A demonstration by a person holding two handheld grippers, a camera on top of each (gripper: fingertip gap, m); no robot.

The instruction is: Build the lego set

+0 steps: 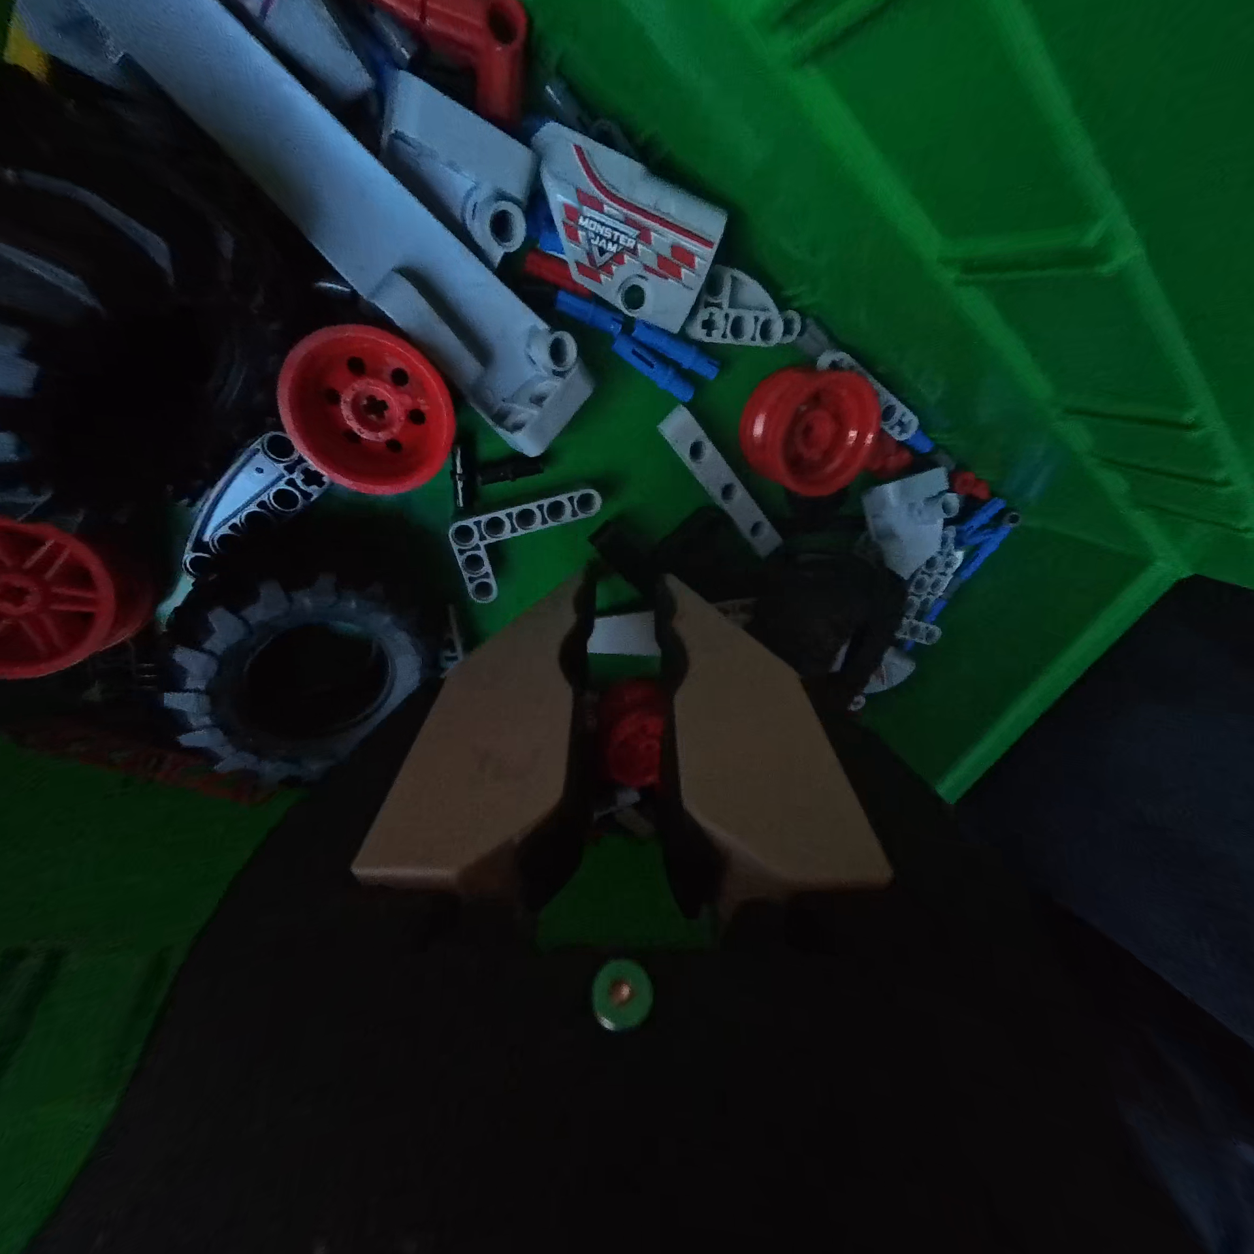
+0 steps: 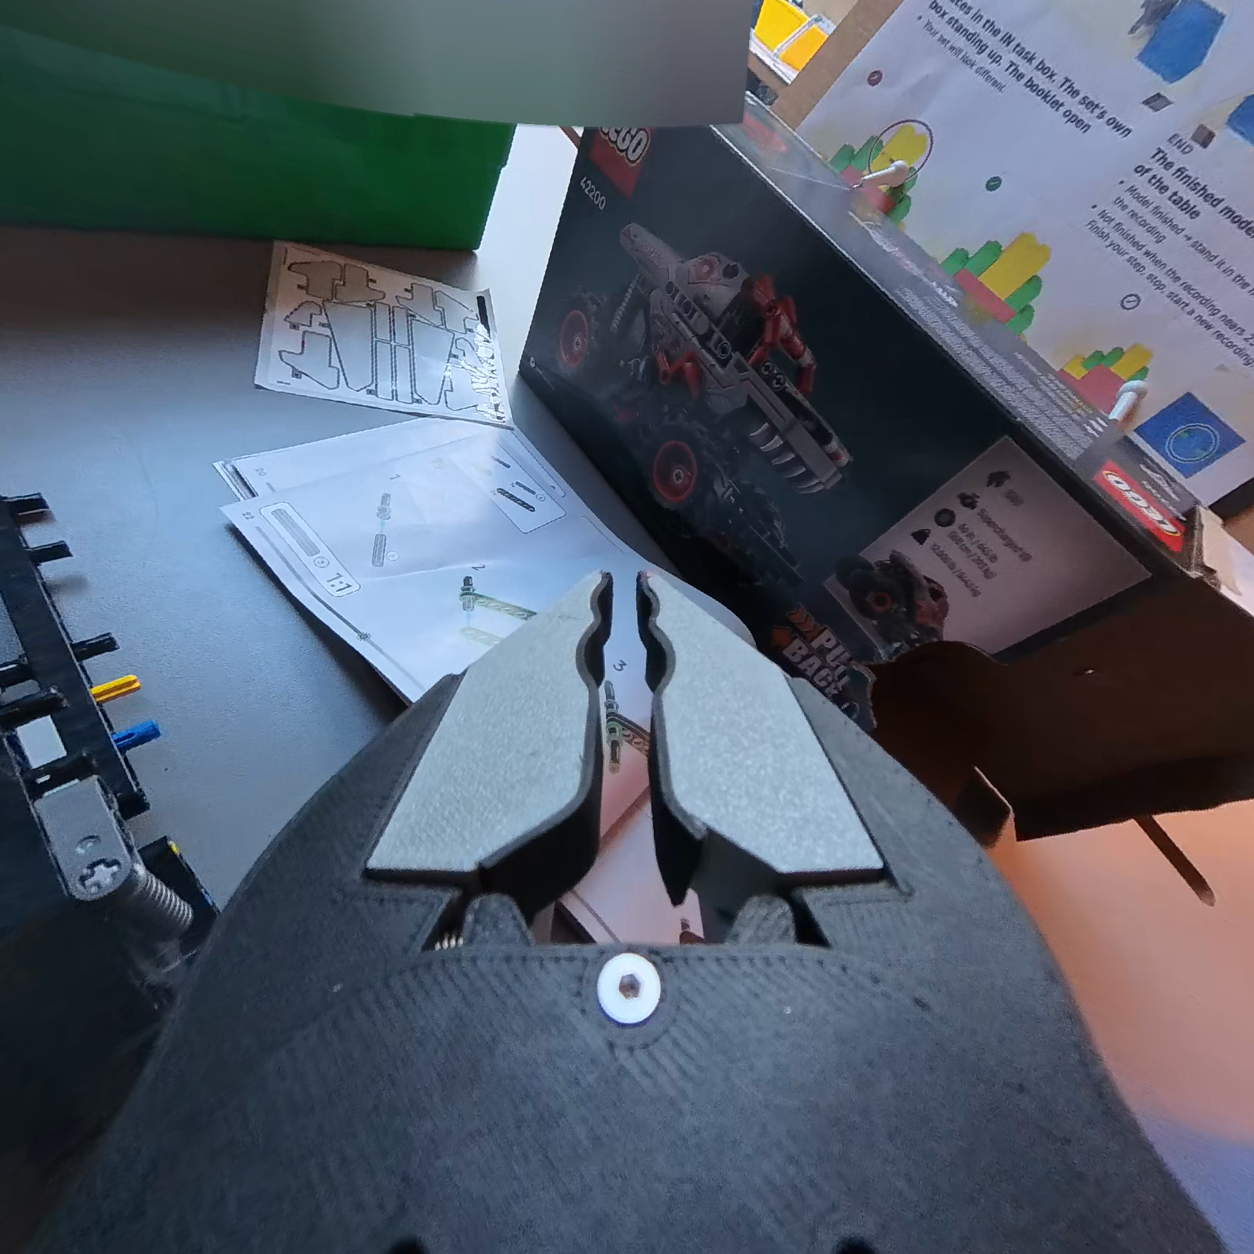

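Observation:
In the left wrist view my left gripper [image 1: 630, 580] reaches down into a green bin [image 1: 950, 203] of loose Lego parts. Its jaws stand a little apart, and a small red ribbed piece [image 1: 634, 739] fills the gap halfway down the fingers. I cannot tell whether it is gripped or lies beneath. Close by lie a grey L-shaped beam [image 1: 516, 529], a grey straight beam [image 1: 719, 482], two red wheel hubs [image 1: 366, 407] [image 1: 811, 431] and a loose black tyre [image 1: 298, 678]. My right gripper [image 2: 624, 583] is shut and empty above the open instruction booklet [image 2: 421, 543].
The bin also holds a long grey panel [image 1: 380, 237], a stickered panel [image 1: 631, 231], blue pins [image 1: 651, 346] and a large mounted tyre [image 1: 61, 597]. On the table stand the set's box [image 2: 678, 373], a sticker sheet [image 2: 380, 332], a black chassis assembly [image 2: 61, 746] and the green bin [image 2: 237, 156]. The gap from one gripper's tips to the other's is roughly 35 cm.

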